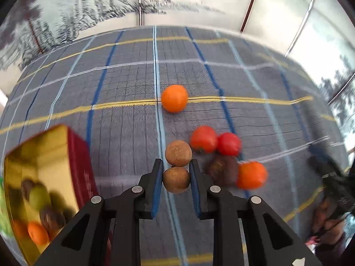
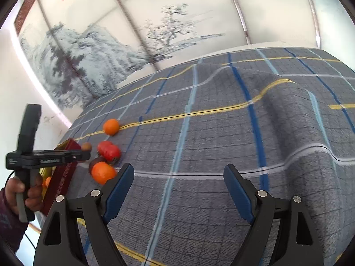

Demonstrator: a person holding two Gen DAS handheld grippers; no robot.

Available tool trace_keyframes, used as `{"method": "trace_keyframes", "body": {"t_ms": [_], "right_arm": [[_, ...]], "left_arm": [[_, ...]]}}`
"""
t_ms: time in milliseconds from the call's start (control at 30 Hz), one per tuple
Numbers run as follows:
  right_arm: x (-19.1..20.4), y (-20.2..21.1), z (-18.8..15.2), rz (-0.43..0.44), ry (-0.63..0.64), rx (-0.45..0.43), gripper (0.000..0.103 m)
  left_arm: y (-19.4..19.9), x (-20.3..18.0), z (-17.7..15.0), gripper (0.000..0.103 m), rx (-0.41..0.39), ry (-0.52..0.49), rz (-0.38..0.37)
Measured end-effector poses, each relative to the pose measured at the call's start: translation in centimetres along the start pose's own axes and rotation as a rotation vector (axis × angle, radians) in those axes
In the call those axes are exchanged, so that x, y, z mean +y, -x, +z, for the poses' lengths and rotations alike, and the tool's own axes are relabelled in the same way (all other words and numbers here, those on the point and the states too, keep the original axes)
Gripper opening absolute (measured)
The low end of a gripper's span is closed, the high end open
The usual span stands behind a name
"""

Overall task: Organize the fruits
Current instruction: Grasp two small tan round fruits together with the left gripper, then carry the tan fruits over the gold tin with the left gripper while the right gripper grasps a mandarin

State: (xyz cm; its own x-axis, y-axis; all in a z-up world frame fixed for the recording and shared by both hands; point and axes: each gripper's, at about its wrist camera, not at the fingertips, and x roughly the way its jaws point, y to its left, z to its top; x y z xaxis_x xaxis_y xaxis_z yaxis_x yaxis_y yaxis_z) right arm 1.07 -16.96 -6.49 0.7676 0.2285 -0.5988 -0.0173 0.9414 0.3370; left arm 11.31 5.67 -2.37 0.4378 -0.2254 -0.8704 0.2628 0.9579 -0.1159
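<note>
My left gripper (image 1: 176,166) is shut on a brown round fruit (image 1: 176,179), held just above the cloth. A second brown fruit (image 1: 178,153) lies right beyond it. Two red tomatoes (image 1: 204,139) (image 1: 229,144), a dark brown fruit (image 1: 223,170) and an orange (image 1: 251,175) lie to the right; another orange (image 1: 174,98) lies farther off. A gold-lined red box (image 1: 73,155) at the left holds several fruits. My right gripper (image 2: 178,173) is open and empty over the cloth, to the right of the fruit cluster (image 2: 103,173).
The table is covered with a grey plaid cloth (image 2: 221,133) that bulges into folds on the right. A painted wall panel (image 2: 111,44) stands behind the table. The left gripper's handle and hand (image 2: 24,155) show at the right wrist view's left edge.
</note>
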Motion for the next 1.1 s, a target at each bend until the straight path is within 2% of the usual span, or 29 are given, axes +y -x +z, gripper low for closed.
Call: {"method": "trace_keyframes", "body": {"t_ms": [167,300,433,533,600,667,700,867,933,1100], "right_arm": [[5.4,-1.3,-0.6,0.097,0.292,0.078,0.081],[8.7,-3.3,-0.6,0.16,0.459,0.118,0.079],[10.0,-5.5,-0.4,0.195,0.521,0.166,0.072],[11.0,-6.8,-0.3,0.183,0.572,0.182,0.07],[11.5,-7.6,-0.2,0.184,0.586,0.206,0.064],[11.8,-8.5,-0.2,0.163,0.6,0.235,0.055],[11.9,-8.8,-0.3,0.166,0.601,0.25,0.039],[11.1,-6.9,-0.8,0.138,0.561,0.197,0.038],[9.4,-5.7,-0.6,0.118,0.481,0.17,0.038],[5.1,-3.9,0.3,0.006,0.304,0.111,0.038]], "left_arm": [[3.5,-0.4,-2.4,0.021,-0.052,0.019,-0.021],[5.0,-1.0,-3.7,0.021,-0.062,0.018,-0.025],[6.2,-0.7,-4.6,0.021,-0.07,0.035,-0.038],[6.6,-0.6,-5.0,0.021,-0.073,0.041,-0.039],[6.7,-0.6,-5.1,0.021,-0.074,0.042,-0.04],[6.9,-0.6,-5.2,0.021,-0.077,0.046,-0.047],[7.0,-0.6,-5.3,0.021,-0.078,0.047,-0.049],[7.5,-0.2,-5.9,0.021,-0.092,0.06,-0.053],[7.8,0.0,-6.3,0.021,-0.095,0.068,-0.056],[8.8,0.4,-7.1,0.021,-0.112,0.076,-0.058]]}}
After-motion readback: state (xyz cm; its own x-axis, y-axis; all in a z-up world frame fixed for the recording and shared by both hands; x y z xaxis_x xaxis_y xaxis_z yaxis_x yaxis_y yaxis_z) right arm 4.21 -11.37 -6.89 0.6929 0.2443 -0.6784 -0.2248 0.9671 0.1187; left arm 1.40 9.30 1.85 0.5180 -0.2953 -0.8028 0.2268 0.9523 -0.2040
